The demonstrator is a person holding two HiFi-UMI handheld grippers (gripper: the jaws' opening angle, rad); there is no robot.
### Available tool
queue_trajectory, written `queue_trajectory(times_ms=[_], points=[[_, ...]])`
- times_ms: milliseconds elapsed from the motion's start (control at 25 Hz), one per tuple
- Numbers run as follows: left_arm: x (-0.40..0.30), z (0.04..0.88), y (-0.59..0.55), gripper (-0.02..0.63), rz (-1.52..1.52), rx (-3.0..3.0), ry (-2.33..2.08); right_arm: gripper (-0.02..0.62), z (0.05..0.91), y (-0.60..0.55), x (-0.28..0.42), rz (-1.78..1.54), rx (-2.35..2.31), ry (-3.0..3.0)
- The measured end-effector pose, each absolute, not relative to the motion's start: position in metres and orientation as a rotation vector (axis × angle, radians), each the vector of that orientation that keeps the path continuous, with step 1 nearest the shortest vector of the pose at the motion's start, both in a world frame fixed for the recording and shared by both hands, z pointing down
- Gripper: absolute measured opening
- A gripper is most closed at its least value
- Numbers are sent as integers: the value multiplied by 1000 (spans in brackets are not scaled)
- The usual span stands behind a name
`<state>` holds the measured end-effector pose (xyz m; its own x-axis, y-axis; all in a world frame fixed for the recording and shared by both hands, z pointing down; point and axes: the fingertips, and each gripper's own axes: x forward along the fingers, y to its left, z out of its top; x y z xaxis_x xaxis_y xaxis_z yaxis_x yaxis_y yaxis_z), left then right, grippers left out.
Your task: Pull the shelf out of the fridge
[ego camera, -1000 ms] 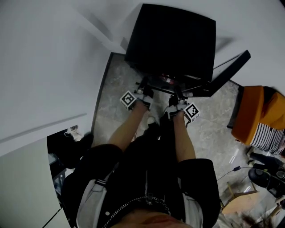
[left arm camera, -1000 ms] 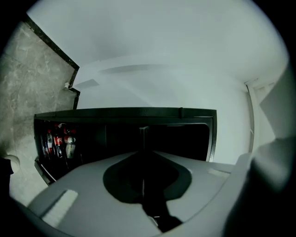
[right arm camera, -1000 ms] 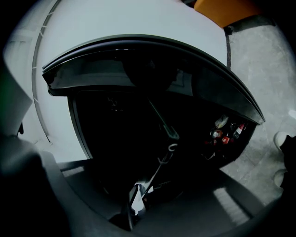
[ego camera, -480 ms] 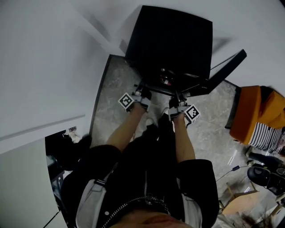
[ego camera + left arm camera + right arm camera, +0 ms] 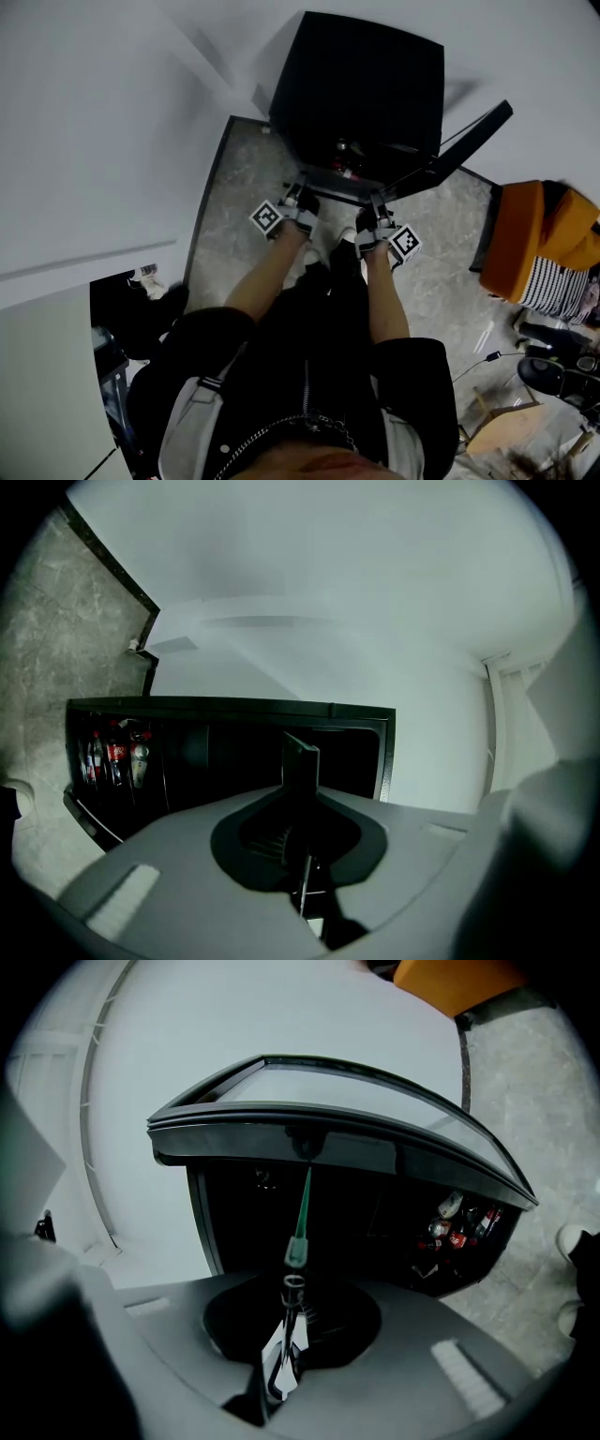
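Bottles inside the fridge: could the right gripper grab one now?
Probably not: the right gripper is shut on the shelf, and the bottles sit deeper inside; it must let go first.

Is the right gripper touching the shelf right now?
Touching. In the right gripper view, the right gripper is shut on the thin green edge of the shelf, which runs straight in between its jaws.

Nothing legible — the red-labelled bottles (image 5: 114,757) in the fridge (image 5: 361,80) show print too small and dim to read.
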<state>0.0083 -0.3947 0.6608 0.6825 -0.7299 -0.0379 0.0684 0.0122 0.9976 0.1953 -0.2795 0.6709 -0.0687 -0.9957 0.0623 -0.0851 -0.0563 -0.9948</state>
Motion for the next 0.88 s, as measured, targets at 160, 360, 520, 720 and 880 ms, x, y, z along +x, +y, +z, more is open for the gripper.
queue_trajectory(times_ms=[160, 360, 520, 720, 880], points=[[6, 658, -390, 26, -688, 1441, -581, 26, 669, -276, 193, -1262, -1286, 1301], [4, 653, -386, 26, -708, 1437, -575, 26, 662, -272, 194, -1253, -1293, 1323], [2, 646, -380, 28, -721, 1442, -567, 28, 657, -267, 191, -1242, -1300, 1337], [-8, 641, -369, 29, -720, 1462, -561, 29, 650, -255, 181, -1229, -1310, 1356], [-17, 633, -357, 32, -739, 1459, -544, 32, 642, -243, 172, -1208, -1312, 1355]])
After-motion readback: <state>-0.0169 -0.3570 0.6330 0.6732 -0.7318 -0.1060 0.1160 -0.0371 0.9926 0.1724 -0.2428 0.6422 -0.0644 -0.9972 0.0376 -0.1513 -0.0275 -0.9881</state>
